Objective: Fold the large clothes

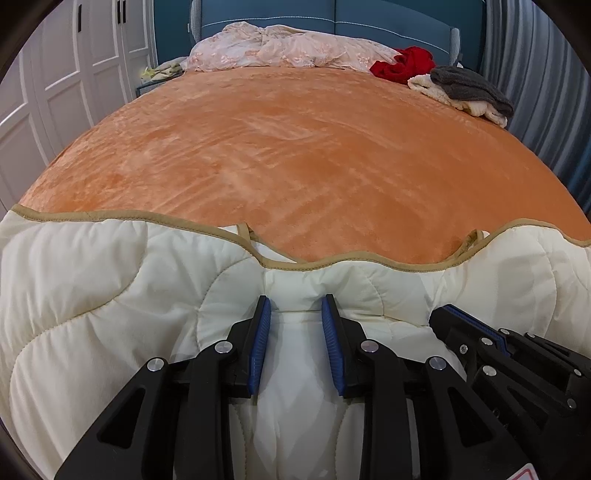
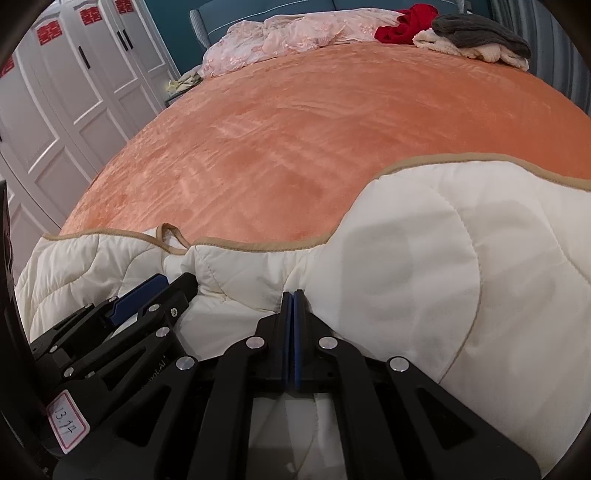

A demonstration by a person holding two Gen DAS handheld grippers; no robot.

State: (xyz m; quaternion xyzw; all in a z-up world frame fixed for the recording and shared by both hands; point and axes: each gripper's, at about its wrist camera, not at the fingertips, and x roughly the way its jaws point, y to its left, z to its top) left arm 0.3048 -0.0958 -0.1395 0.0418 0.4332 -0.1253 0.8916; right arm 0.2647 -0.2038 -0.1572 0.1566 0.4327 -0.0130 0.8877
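Orange plush bedding (image 1: pixel 295 147) covers the bed and fills the middle of both wrist views, with a teal padded headboard (image 1: pixel 332 18) along the top edge and white panelled wardrobe doors (image 1: pixel 55 74) at the upper left. At the far end of the bed lies a crumpled pink floral quilt (image 1: pixel 280 48); to its right, near the upper right of the frame, sit a red garment (image 1: pixel 402 64), a cream fleece piece (image 1: pixel 443 92) and a grey knit item (image 1: pixel 469 86) piled partly on top of it.

Across the lower part of both views spreads the cream quilted comforter (image 1: pixel 92 295), its tan binding (image 1: pixel 110 216) running along the edge that meets the orange bedding. In the right wrist view the comforter rises higher on the right side of the frame, and a small tan loop (image 2: pixel 171 236) stands up from the edge at left centre.

The left gripper (image 1: pixel 295 314) sits low in the centre of its view, jaws parted moderately, with a ridge of comforter fabric bunched between the blue pads (image 1: pixel 260 343); the pads do not press it. The right gripper (image 2: pixel 293 306) has its jaws drawn together, and whether any comforter fabric is pinched between the blue pads cannot be told. Each gripper shows at the edge of the other's view, just beside it.
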